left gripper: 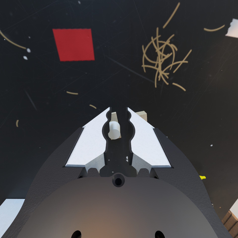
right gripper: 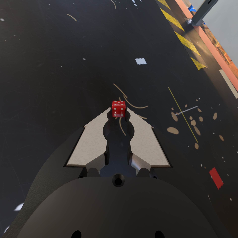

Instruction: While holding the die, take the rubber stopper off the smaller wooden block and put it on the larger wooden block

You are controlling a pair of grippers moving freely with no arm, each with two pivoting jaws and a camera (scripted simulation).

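The small pale-white cylindrical rubber stopper [left gripper: 114, 130] sits on a light wooden block [left gripper: 115, 116] and shows between the two fingers of the left gripper [left gripper: 118, 109], which stand apart with a gap on either side of it, so nothing is gripped yet. The stopper looks light and slightly yielding, probably grippy rather than slick, so a modest squeeze across its round side, about midway along its length, should hold it; pinching near an end risks it tipping or squirting out. It leans toward the camera, though whether it stands upright or lies over on the block is hard to tell from this angle. A second pale wooden block [left gripper: 143, 115] peeks out behind the right-hand finger, just beside the first; which of the two is the larger cannot be judged here, since the fingers hide most of both. In the right wrist view, the small red die with white pips [right gripper: 118, 108] is clamped at the very tips of the right gripper [right gripper: 118, 109], held above the dark scratched tabletop [right gripper: 51, 77]. That die is hard, glossy and smooth-cornered, so the tip grip is shallow and could slip if jolted.
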